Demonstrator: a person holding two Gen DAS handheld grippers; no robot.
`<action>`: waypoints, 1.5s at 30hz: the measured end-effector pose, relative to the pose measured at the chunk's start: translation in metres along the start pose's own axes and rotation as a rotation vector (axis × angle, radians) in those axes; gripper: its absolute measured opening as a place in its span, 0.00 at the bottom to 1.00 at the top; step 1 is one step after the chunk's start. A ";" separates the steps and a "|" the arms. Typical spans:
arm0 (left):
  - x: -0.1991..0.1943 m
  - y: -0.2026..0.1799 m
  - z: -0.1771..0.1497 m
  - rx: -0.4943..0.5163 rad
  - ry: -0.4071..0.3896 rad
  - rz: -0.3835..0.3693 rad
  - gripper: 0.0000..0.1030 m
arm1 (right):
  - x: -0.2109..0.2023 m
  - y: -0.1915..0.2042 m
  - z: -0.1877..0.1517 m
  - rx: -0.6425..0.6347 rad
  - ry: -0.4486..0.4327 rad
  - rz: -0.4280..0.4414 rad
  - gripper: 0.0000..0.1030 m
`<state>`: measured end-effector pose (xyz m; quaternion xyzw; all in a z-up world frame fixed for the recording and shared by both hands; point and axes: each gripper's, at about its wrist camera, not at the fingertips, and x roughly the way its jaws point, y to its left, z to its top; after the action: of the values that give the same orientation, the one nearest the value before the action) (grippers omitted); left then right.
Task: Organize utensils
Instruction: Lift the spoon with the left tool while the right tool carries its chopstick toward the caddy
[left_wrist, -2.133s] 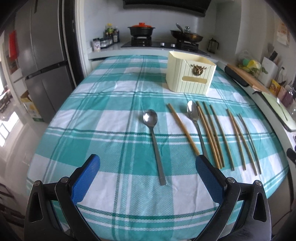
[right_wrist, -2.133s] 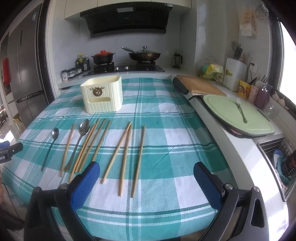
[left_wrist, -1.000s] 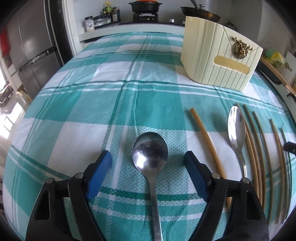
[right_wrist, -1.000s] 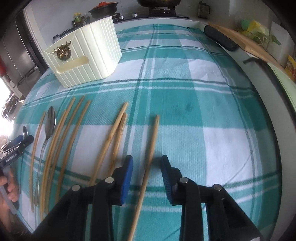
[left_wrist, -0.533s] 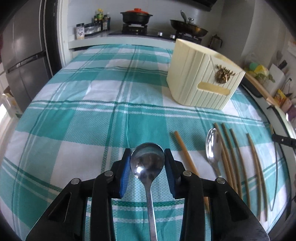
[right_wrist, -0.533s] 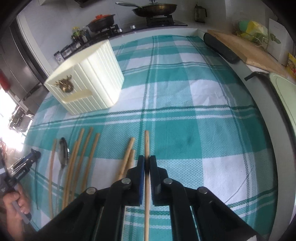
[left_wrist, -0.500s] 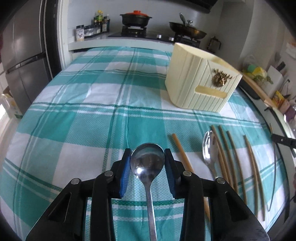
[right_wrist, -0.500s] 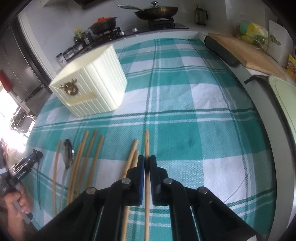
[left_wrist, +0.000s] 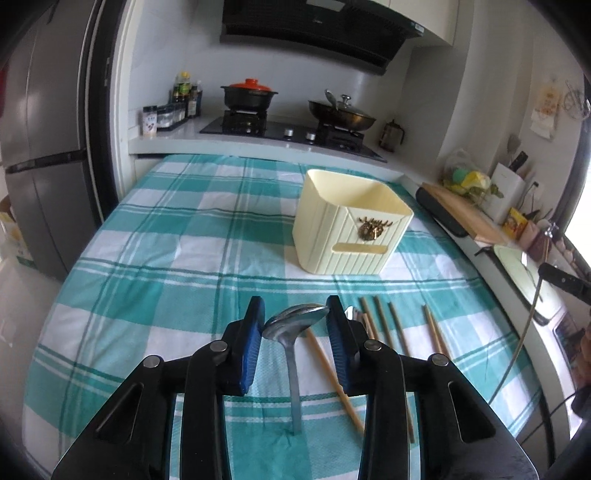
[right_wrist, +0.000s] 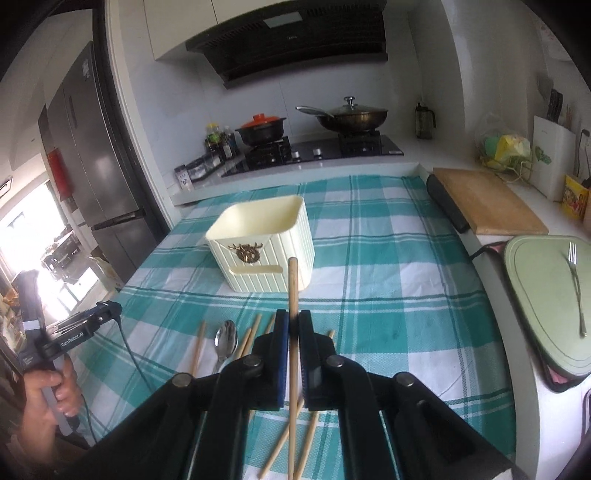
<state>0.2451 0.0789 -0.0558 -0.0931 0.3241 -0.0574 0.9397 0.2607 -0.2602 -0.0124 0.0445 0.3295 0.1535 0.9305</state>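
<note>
Now spoon (left_wrist: 295, 325) clamped between pads, apparently tilted.

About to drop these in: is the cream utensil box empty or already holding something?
Empty as far as visible: the cream utensil box shows only bare inner walls; its floor is hidden.

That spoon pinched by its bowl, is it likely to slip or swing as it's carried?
Probably somewhat. The left gripper clamps only the spoon bowl's smooth metal edges, so it may slide. Its long handle hangs toward the tablecloth, so it could pivot. It looks stiff, unlikely to bend.
</note>
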 end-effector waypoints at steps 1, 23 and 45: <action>-0.002 -0.001 0.002 0.001 -0.004 -0.003 0.32 | -0.004 0.002 0.001 -0.006 -0.016 -0.006 0.05; -0.012 -0.010 0.075 0.028 -0.057 -0.106 0.32 | -0.007 0.025 0.044 -0.063 -0.121 -0.001 0.05; 0.149 -0.048 0.217 0.057 0.013 -0.091 0.32 | 0.172 0.053 0.212 -0.159 -0.240 0.083 0.05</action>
<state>0.4944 0.0367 0.0331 -0.0805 0.3238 -0.1097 0.9363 0.5064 -0.1519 0.0600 0.0024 0.2008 0.2108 0.9567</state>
